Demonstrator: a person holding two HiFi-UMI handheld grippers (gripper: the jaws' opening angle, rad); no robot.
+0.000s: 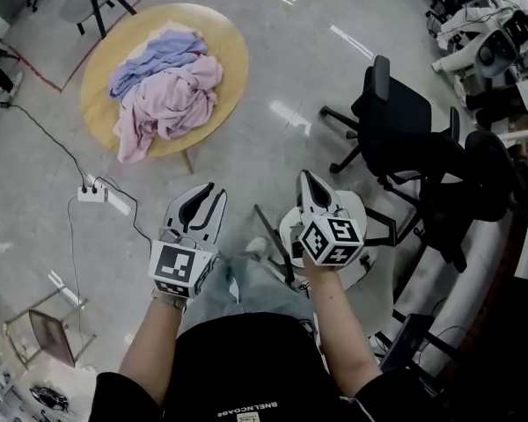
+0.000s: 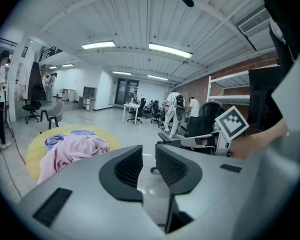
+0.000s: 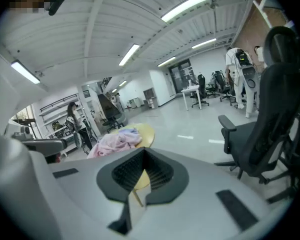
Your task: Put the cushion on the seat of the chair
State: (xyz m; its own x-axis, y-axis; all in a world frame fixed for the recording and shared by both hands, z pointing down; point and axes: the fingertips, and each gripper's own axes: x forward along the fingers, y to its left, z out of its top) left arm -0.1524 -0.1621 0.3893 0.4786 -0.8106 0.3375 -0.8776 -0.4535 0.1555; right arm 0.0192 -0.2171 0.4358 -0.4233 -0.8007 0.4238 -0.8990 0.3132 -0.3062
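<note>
The black office chair [image 1: 403, 126] is standing ahead and to the right of the right gripper [image 1: 306, 177], well apart from it. A white rounded thing [image 1: 290, 231] is showing just beneath that gripper, mostly hidden by it. Whether this is the cushion I cannot tell. The right gripper is pointing forward over the floor with its jaws clenched together and nothing between them. Just beside it on the left, the left gripper [image 1: 209, 192] is pointing the same way, its jaws released and standing slightly apart with only a narrow gap, gripping nothing. Farther ahead and to the left of the left gripper, a round yellow table [image 1: 231, 55] is carrying a heap of pink and blue cloth [image 1: 167, 95]. A white power strip [image 1: 91, 194] is lying on the floor to the left of the left gripper.
</note>
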